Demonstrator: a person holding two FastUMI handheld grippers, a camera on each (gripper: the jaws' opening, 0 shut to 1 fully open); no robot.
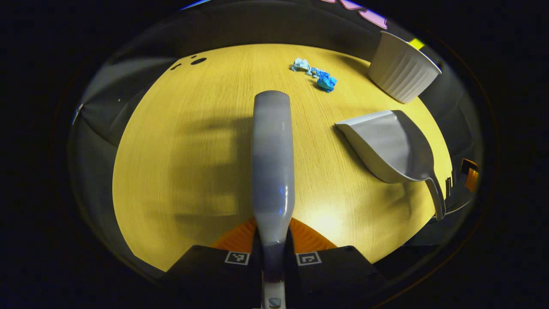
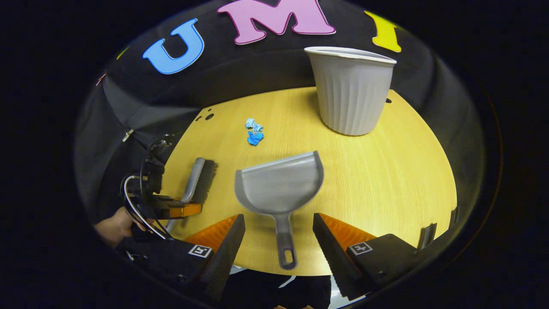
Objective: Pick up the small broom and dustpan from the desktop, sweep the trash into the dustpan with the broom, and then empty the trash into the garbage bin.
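The grey small broom (image 1: 272, 163) runs straight out from my left gripper (image 1: 272, 246), which is shut on its handle. In the right gripper view the broom (image 2: 199, 180) rests bristles-right on the table's left side, with the left gripper (image 2: 180, 210) clamped on its near end. The grey dustpan (image 2: 279, 184) lies flat, its handle pointing toward me between the wide-apart fingers of my right gripper (image 2: 279, 240), which is open and not touching it. The dustpan (image 1: 386, 146) also lies right of the broom. Blue crumpled trash (image 2: 254, 132) (image 1: 317, 75) sits farther back.
A white ribbed garbage bin (image 2: 351, 90) (image 1: 401, 66) stands at the back right of the yellow wooden table (image 2: 386, 180). A hand (image 2: 113, 225) holds the left gripper at the table's left edge. Small holes (image 2: 206, 116) mark the far left corner.
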